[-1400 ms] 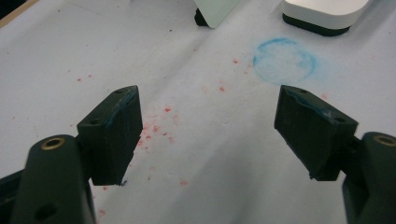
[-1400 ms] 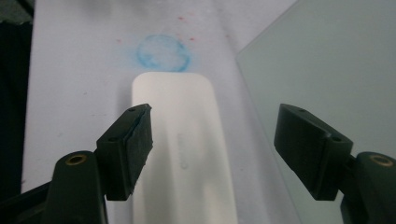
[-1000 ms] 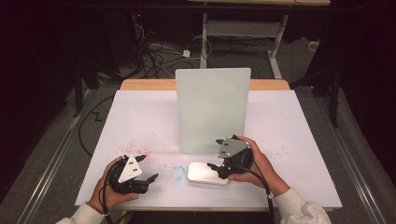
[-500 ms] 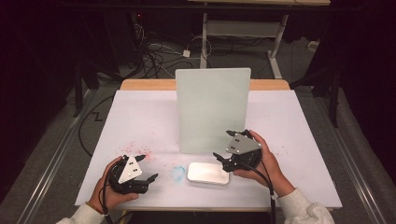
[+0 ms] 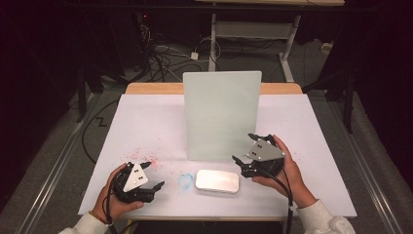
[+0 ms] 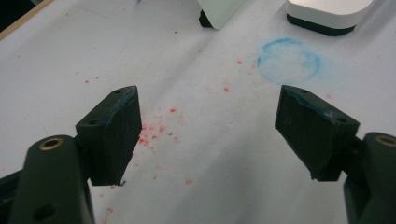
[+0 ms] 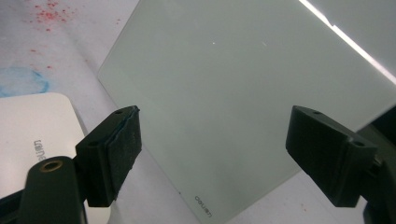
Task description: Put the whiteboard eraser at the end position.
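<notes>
The white box is laid flat near the bench's front edge, long axis running left to right, just left of the right gripper, whose empty jaws have been spreading. The left gripper's jaws are also spread over red specks; a pale board is stood upright behind, and cables are seen on the dark floor.

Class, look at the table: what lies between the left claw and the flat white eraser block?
A smudged blue ring on the white table cover, seen in the high view between the left claw and the eraser block. The left gripper view shows it too, plus red specks.
</notes>
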A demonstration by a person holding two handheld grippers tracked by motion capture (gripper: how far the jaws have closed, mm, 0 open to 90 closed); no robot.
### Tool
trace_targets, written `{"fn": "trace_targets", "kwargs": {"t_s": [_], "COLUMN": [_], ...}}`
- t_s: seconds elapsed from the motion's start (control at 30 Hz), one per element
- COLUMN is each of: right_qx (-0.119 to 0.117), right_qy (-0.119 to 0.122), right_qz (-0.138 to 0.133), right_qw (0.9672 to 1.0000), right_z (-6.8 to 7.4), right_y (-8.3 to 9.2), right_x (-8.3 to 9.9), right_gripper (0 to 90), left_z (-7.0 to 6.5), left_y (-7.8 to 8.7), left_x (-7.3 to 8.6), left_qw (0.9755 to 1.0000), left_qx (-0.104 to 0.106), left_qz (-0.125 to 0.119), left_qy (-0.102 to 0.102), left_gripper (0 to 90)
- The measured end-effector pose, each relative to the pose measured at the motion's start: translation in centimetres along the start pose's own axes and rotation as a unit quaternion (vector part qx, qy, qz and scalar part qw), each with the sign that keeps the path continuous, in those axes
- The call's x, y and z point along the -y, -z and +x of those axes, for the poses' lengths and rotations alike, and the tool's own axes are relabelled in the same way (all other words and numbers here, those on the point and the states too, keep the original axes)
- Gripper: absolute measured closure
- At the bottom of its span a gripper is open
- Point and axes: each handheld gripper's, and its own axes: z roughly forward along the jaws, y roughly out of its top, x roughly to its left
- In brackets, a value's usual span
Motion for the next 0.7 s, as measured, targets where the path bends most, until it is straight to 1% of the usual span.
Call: {"fn": "trace_targets", "kwargs": {"t_s": [0.2, 0.4, 0.63, 0.7], "right_qx": [0.01, 0.027, 0.037, 0.044], "right_qy": [-0.003, -0.006, -0.016, -0.017], "right_qz": [-0.001, 0.002, 0.001, 0.001], "right_qw": [0.9999, 0.9996, 0.9992, 0.9989], "right_z": [-0.5, -0.9, -1.3, -1.5], "right_y": [0.7, 1.4, 2.2, 2.4], "right_x": [0.6, 1.3, 2.4, 2.8], "right_gripper": [19.0, 19.0, 19.0, 19.0], "left_z": [0.0, 0.0, -0.1, -0.1], "left_y": [0.0, 0.0, 0.0, 0.0], "left_x": [0.0, 0.0, 0.0, 0.0], "left_qw": [1.0, 1.0, 1.0, 1.0], "left_qx": [0.0, -0.001, -0.002, -0.002], "left_qz": [-0.001, 0.0, 0.0, 0.001], "left_qy": [0.0, 0.0, -0.001, -0.002], "left_gripper": [22.2, 22.2, 22.2, 22.2]}}
